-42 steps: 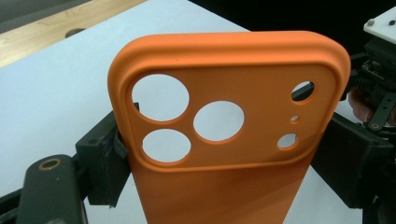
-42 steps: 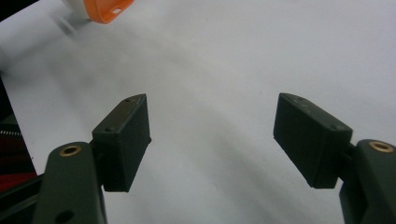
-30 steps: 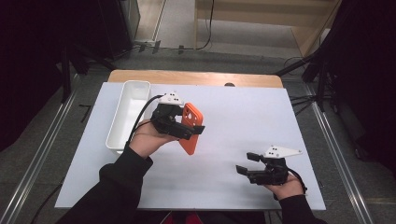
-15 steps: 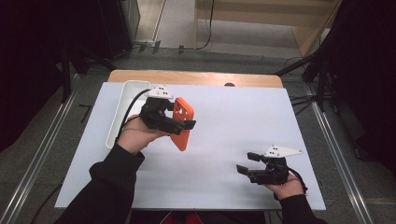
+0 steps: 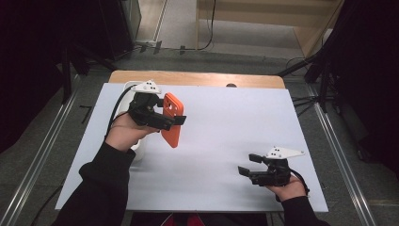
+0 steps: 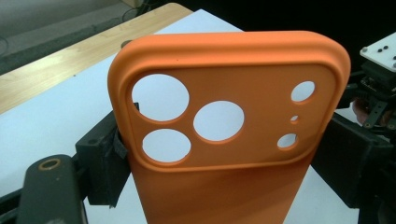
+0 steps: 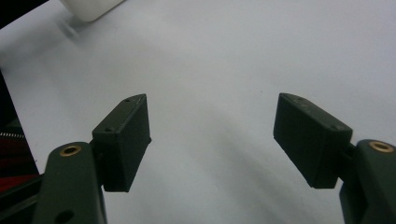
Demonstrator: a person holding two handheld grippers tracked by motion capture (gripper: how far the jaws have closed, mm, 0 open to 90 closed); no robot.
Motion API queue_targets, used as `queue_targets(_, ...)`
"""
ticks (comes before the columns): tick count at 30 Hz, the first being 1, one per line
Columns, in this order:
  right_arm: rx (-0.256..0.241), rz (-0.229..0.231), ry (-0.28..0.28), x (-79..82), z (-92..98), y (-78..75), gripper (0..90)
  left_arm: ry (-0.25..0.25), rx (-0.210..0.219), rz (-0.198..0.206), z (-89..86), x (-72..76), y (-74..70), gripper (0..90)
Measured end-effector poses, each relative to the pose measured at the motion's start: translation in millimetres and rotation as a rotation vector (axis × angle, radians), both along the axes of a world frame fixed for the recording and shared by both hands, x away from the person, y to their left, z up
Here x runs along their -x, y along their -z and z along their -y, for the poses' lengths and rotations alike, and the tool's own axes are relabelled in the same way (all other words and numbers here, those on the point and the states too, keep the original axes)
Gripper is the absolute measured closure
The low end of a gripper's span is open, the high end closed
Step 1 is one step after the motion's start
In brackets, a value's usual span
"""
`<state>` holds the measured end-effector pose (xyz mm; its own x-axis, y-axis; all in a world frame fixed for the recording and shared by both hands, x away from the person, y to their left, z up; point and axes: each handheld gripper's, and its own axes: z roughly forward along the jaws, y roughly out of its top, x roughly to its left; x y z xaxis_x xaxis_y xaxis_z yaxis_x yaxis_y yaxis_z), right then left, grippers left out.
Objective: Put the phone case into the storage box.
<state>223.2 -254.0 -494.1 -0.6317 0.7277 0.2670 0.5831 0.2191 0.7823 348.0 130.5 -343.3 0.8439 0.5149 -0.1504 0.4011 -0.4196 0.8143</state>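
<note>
An orange phone case [image 5: 170,136] with round camera holes is held upright above the left part of the white table [image 5: 226,122]. My left gripper [image 5: 174,118] is shut on it, its jaws pressing on the case's two side edges. In the left gripper view the case [image 6: 224,84] stands between the jaws of my left gripper [image 6: 224,163] with its camera end up. Near the front right of the table, my right gripper [image 5: 249,165] is open and holds nothing. The right gripper view has that gripper [image 7: 212,135] with its jaws wide apart over bare table.
A white tray [image 5: 139,151] lies along the table's left side, mostly hidden under my left hand; its corner [image 7: 91,9] appears far off in the right gripper view. A wooden strip [image 5: 197,77] borders the far edge. Dark stands and cables surround the table.
My left gripper has carried the orange case to the left, closer to the tray. The right gripper has stayed where it was, still open.
</note>
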Motion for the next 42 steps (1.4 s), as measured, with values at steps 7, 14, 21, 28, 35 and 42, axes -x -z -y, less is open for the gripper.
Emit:
queue_targets(7,0.0,-0.001,0.0,-0.2,-0.3,0.1,26.0,-0.028,0.0,0.008,-11.3,-1.9,-5.1,15.5)
queue_targets(14,-0.002,-0.003,-0.001,0.2,-0.7,-0.2,26.0,-0.064,0.011,0.01,-25.7,-4.2,-10.4,15.5)
queue_targets(21,-0.001,-0.003,-0.002,0.1,-1.1,-0.1,26.1,-0.115,0.004,0.022,-36.9,-6.4,-13.5,15.5)
queue_targets(28,-0.004,0.002,-0.005,0.1,-1.6,-0.3,26.0,-0.178,0.013,0.034,-48.1,-9.1,-15.8,15.5)
queue_targets(35,-0.004,0.002,-0.008,0.2,-2.0,-0.5,26.0,-0.235,0.016,0.049,-58.3,-10.8,-17.9,15.5)
queue_targets(42,-0.007,0.006,-0.008,0.9,-3.0,-1.5,26.0,-0.287,0.018,0.061,-68.2,-13.7,-18.1,15.5)
